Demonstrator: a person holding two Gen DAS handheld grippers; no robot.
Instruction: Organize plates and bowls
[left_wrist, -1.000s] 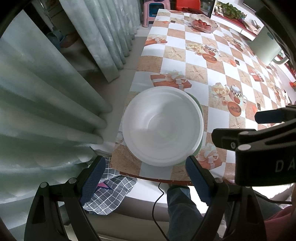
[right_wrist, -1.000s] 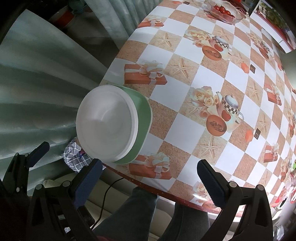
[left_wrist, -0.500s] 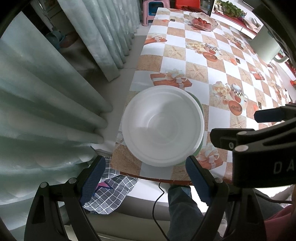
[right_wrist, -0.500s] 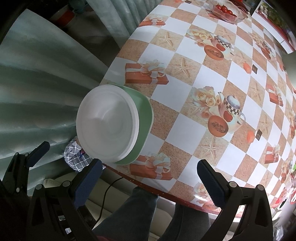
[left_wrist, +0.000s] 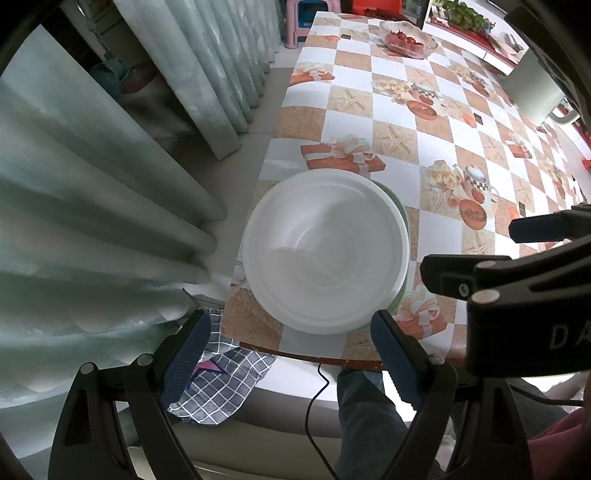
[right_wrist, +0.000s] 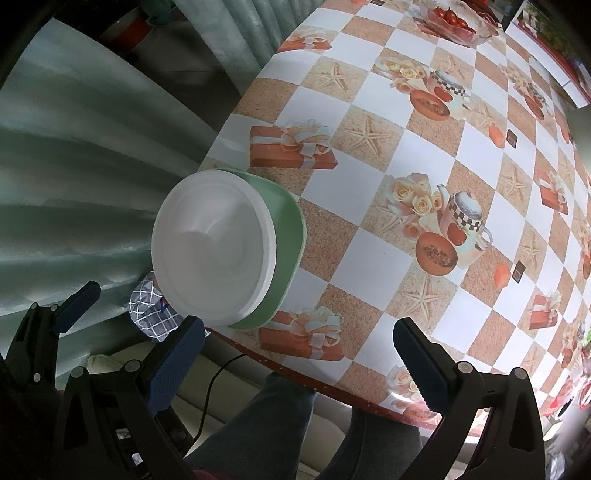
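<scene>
A white bowl (left_wrist: 325, 254) sits nested on a green plate or bowl (left_wrist: 402, 218) at the near left corner of the table. In the right wrist view the white bowl (right_wrist: 216, 245) rests on the green dish (right_wrist: 286, 251). My left gripper (left_wrist: 290, 350) is open and empty, above and just short of the white bowl. My right gripper (right_wrist: 297, 358) is open and empty over the table's near edge, right of the stack; it also shows in the left wrist view (left_wrist: 517, 258).
The table (right_wrist: 388, 177) has a checked orange-and-white cloth. A glass bowl of tomatoes (left_wrist: 406, 38) stands at the far end. Curtains (left_wrist: 92, 206) hang to the left. A checked cloth (left_wrist: 221, 384) and the person's legs (right_wrist: 280, 428) lie below the table's near edge.
Both grippers stay open. The views shift only slightly; the bowls have not moved.
</scene>
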